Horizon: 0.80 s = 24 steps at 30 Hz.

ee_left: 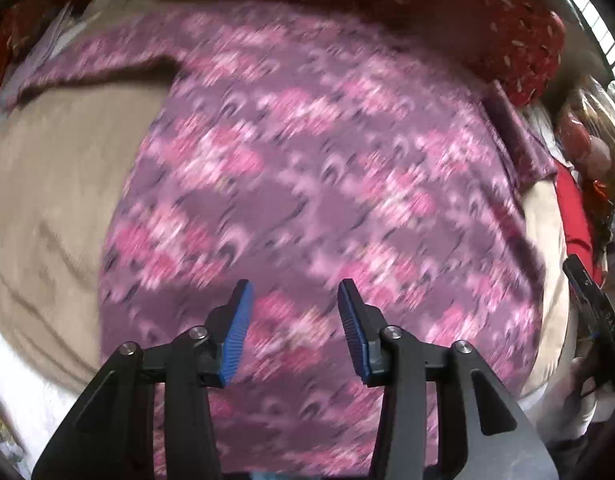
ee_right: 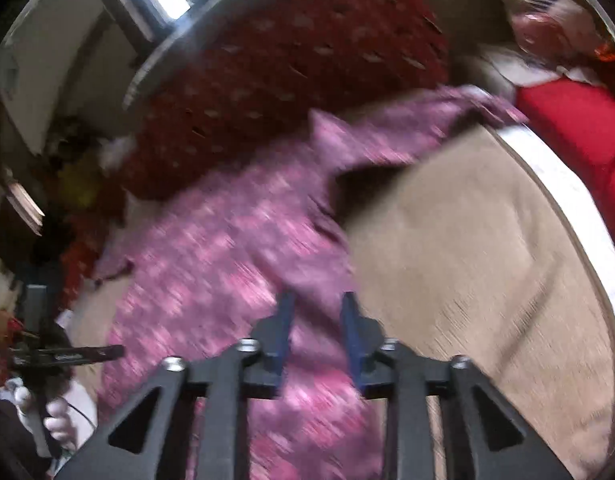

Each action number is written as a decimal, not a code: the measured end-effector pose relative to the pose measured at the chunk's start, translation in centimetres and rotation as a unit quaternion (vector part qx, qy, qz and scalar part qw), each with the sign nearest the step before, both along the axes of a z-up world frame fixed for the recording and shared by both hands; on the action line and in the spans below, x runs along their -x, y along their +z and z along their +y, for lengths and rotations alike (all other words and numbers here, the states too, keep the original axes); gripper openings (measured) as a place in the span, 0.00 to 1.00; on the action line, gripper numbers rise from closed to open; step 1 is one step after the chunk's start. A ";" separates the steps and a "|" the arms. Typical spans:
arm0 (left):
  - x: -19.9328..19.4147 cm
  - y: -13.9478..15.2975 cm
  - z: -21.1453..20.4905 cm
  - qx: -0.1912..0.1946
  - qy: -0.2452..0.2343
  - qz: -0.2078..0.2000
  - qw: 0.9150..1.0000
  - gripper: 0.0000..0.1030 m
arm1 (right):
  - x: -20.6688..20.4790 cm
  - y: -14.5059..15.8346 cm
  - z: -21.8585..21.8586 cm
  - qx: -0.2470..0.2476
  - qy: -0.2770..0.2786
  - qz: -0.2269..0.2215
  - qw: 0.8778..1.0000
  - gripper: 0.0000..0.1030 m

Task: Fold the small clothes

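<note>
Purple garment [ee_left: 307, 168] with blurred pink-and-white print, spread flat across tan bed cover [ee_left: 55, 200], one sleeve [ee_right: 419, 120] stretched toward red patterned pillow [ee_right: 291, 72], left gripper [ee_left: 294, 332] and right gripper [ee_right: 316, 336] above it, tongs spread, pinching nothing.

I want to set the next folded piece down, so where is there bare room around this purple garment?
Bare beige cover lies between the purple patterned garment and the white edge band; another beige patch lies under its sleeve. Crowded beside the red patterned pillow.
</note>
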<state>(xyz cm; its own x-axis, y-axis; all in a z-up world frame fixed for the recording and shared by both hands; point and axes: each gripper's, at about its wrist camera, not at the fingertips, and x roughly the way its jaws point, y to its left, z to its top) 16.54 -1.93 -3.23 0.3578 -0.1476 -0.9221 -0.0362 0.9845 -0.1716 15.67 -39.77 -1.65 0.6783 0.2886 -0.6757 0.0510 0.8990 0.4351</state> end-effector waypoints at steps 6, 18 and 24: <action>-3.0 -3.1 -2.7 -0.033 0.003 0.039 0.999 0.47 | -3.9 -5.2 3.6 0.052 0.039 0.048 0.997 0.29; -1.8 -4.2 -4.9 -0.074 -0.040 0.019 0.996 0.70 | -6.8 -2.7 -12.7 -0.039 -0.117 0.009 0.992 0.40; -1.5 -4.3 -5.3 -0.068 -0.035 0.031 0.997 0.71 | -9.7 -5.8 -21.8 -0.111 -0.234 0.036 0.965 0.48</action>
<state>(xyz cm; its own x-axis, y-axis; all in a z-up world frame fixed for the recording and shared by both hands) 18.04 -7.27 -7.52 0.2928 -0.0421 -0.9552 0.0269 0.9990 -0.0358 25.42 -61.57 -7.48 0.7238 0.1053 -0.6819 0.4657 0.6547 0.5954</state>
